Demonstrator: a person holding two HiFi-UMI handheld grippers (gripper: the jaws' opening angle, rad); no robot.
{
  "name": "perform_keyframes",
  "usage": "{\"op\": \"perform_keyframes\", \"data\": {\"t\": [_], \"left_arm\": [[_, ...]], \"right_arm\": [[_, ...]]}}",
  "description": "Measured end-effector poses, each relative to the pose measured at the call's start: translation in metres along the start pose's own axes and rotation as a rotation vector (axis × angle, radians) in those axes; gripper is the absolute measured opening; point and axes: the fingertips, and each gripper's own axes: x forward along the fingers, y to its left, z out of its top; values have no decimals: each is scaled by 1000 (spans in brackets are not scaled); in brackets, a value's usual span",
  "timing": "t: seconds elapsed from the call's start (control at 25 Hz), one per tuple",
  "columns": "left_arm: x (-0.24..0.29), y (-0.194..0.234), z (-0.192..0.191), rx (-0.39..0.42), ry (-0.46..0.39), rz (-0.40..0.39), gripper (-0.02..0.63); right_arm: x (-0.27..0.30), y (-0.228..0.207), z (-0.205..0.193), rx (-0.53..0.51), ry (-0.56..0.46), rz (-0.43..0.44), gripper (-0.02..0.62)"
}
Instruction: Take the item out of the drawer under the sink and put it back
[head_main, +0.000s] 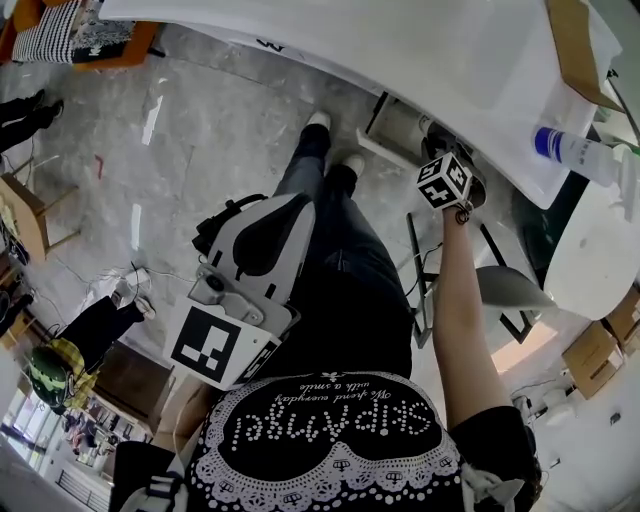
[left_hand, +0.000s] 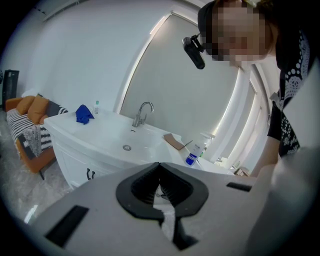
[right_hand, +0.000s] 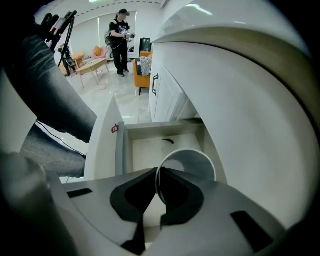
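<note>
In the right gripper view, my right gripper (right_hand: 158, 170) is shut on the rim of a white paper cup (right_hand: 192, 161). One jaw is inside the rim and the other outside. The cup hangs over the open white drawer (right_hand: 120, 150) under the sink counter (right_hand: 240, 85). A small dark scrap (right_hand: 168, 140) lies on the drawer floor. In the head view the right gripper (head_main: 447, 170) points down at the counter's edge, and the cup is hidden there. My left gripper (head_main: 262, 215) is held in front of the body, away from the drawer. Its jaws (left_hand: 159, 164) meet at the tips with nothing gripped.
The sink basin (left_hand: 125, 142) has a faucet (left_hand: 142, 112), a blue cloth (left_hand: 84, 114), a brown card (left_hand: 174, 141) and a blue-capped bottle (left_hand: 194, 154) around it. Cabinet doors (left_hand: 75, 165) stand below. My legs (head_main: 330, 230) are beside the drawer. Another person (right_hand: 121, 40) stands far back.
</note>
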Motion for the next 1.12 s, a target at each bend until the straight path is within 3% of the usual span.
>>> {"op": "perform_keyframes", "data": {"t": [1.12], "left_arm": [[-4, 12, -5, -29, 22, 15, 5]], "right_arm": [[27, 0, -1, -3, 61, 56, 26]]}}
